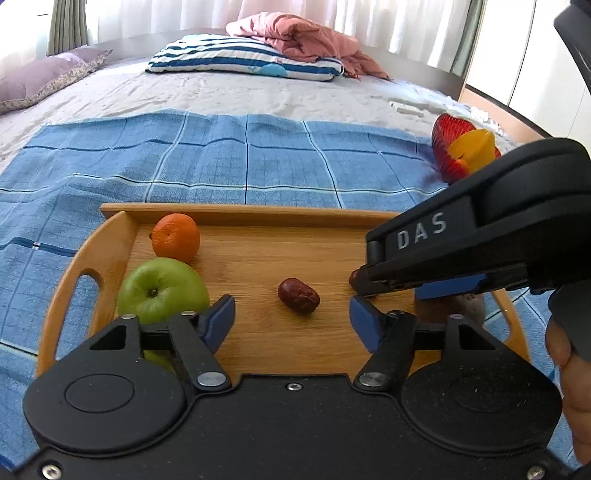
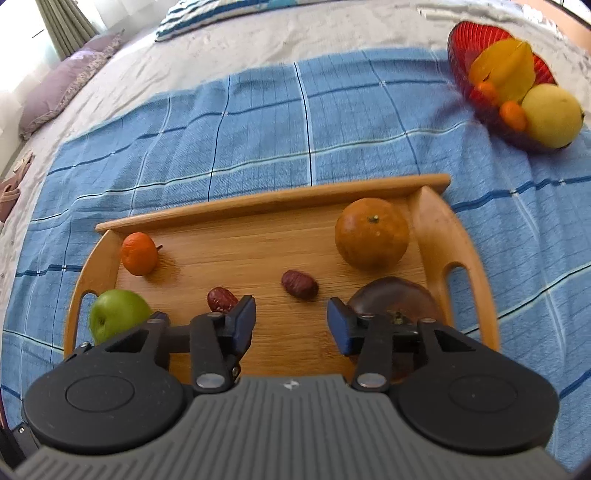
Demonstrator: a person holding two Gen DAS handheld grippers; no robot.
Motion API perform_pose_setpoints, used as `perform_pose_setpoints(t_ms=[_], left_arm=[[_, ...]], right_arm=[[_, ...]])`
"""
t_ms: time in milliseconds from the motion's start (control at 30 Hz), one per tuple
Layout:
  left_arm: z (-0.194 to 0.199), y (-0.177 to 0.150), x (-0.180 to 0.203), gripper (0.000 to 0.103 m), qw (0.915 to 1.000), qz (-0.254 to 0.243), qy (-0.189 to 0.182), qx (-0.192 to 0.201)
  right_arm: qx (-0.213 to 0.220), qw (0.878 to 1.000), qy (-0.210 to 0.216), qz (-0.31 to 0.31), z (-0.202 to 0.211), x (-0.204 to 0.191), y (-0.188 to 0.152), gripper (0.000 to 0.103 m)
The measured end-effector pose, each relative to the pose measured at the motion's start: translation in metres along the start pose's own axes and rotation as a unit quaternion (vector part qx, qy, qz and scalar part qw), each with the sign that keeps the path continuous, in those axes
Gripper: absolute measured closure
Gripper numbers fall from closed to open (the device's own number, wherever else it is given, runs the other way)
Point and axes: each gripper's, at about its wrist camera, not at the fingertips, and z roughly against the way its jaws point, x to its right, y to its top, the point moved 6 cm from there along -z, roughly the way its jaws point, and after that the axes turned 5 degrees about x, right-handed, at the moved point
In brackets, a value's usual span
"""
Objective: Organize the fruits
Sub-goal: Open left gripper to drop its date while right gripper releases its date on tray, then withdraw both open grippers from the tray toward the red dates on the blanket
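While both handheld grippers are hovering over a bamboo serving tray (image 2: 436, 236) on a blue checked cloth (image 2: 258, 122) spread across a bed, the sorting of fruit is looking only partly done. The left gripper (image 1: 291, 314) is hanging released, its blue pads wide apart and gripping nothing, at the near edge of the tray. The right gripper (image 2: 291, 319) is likewise spread and empty, its jaws framing the near middle of the board; in the left wrist view it is reaching in from the right.

Lying between those open fingers is a wrinkled dark red jujube (image 2: 299, 284), with a second wrinkled red jujube (image 2: 221, 300) just left of it. Both are probably light, leathery and slightly yielding, best pinched across the short middle. A glossy green apple (image 1: 162, 290) is sitting at the near left, firm, smooth and likely slippery, so a grip across its widest girth seems wise. Far left is resting a small dimpled mandarin (image 1: 176, 240), soft-skinned and easily bruised. A larger dull orange (image 2: 371, 233) is occupying the far right, and a dark brown rounded fruit (image 2: 391, 301), partly hidden by the right gripper, is lying near right.

Beyond the tray, far right, a ribbed red bowl (image 2: 476, 35) is holding a waxy yellow starfruit (image 2: 506, 70), a pale yellow lemon-like fruit (image 2: 552, 116) and small orange kumquats (image 2: 513, 115).
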Motion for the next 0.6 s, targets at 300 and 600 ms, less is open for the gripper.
perform_pose_setpoints(t_ms=[300,600], left_arm=[[0.040,-0.003,0.007,0.023,0.9996,-0.015,-0.010,0.023],[0.086,-0.021,0.009,0.018,0.9986,-0.026,-0.016,0.044]], right_arm=[[0.048,0.999,0.015,0.019,0.042,0.007,-0.009,0.034],[0.098,0.994,0.025,0.045,0.076,0.016,-0.037,0.030]])
